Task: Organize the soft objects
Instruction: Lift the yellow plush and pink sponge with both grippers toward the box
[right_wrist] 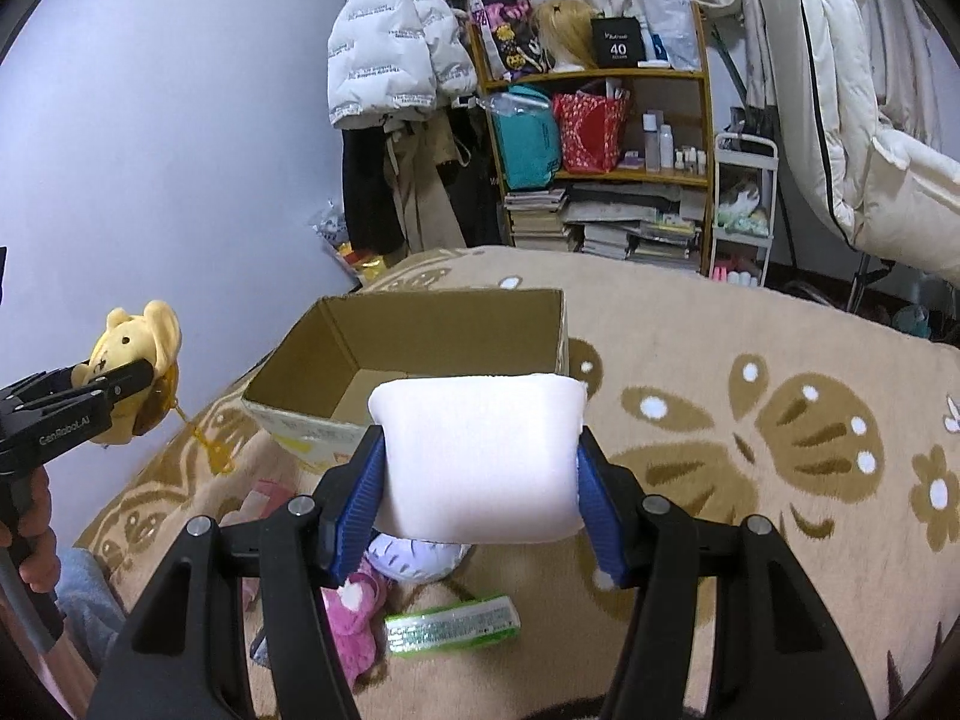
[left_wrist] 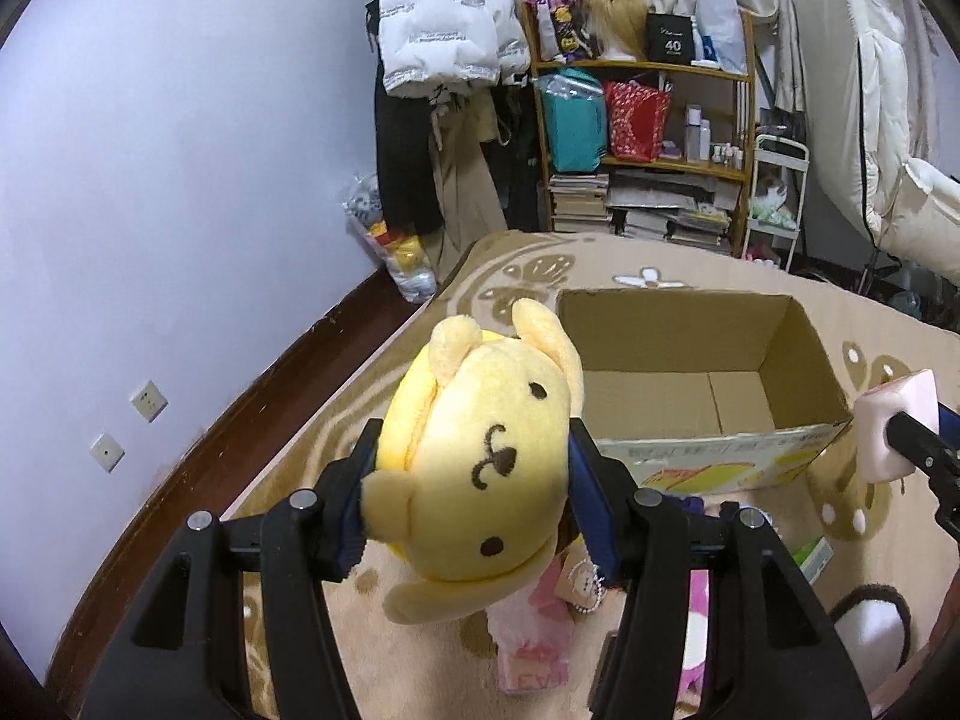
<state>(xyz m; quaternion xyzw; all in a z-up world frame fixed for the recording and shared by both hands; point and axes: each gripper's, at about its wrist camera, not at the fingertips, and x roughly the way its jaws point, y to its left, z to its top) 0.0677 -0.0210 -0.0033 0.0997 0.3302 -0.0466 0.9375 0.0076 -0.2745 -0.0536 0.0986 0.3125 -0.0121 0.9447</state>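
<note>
My left gripper is shut on a yellow plush dog, held in the air to the left of an open cardboard box. It also shows in the right wrist view. My right gripper is shut on a pale pink soft cushion block, held above the rug just in front of the box. The block shows at the right edge of the left wrist view. The box looks empty inside.
A beige patterned rug covers the floor. Below the grippers lie pink plush items, a white-purple soft toy and a green packet. A cluttered wooden shelf, hanging coats and a white trolley stand behind.
</note>
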